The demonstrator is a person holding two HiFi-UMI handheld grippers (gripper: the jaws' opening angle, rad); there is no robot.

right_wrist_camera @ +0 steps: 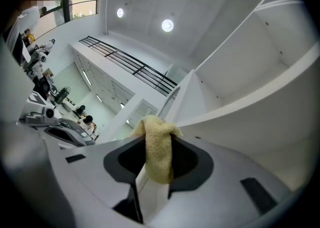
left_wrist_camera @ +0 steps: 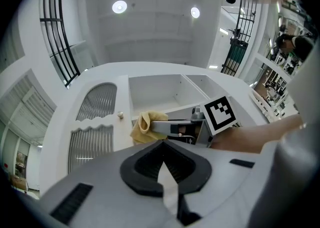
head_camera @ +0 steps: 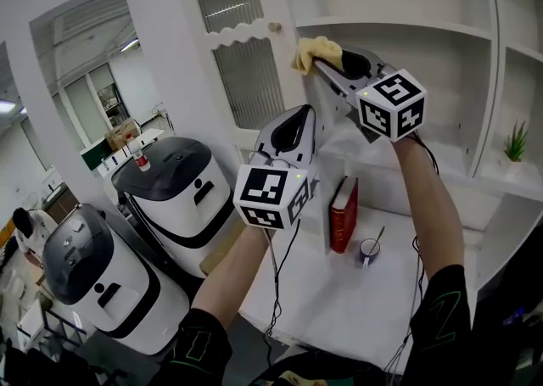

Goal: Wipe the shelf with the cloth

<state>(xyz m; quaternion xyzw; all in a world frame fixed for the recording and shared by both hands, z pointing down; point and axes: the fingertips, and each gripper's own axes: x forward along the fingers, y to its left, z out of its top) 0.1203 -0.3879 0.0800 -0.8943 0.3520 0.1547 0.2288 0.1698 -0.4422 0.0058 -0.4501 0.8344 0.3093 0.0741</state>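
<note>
White cabinet shelf (head_camera: 407, 30) runs across the upper right of the head view; right gripper (head_camera: 329, 69) at its left end, jaws clamped on the yellow cloth (head_camera: 314, 52); left gripper (head_camera: 299, 121) at centre frame, jaws together, empty.

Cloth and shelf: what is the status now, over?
Right gripper shut on cloth. Left gripper shut, empty. Cloth at shelf front edge, left end. No obstacle seen on shelf.
</note>
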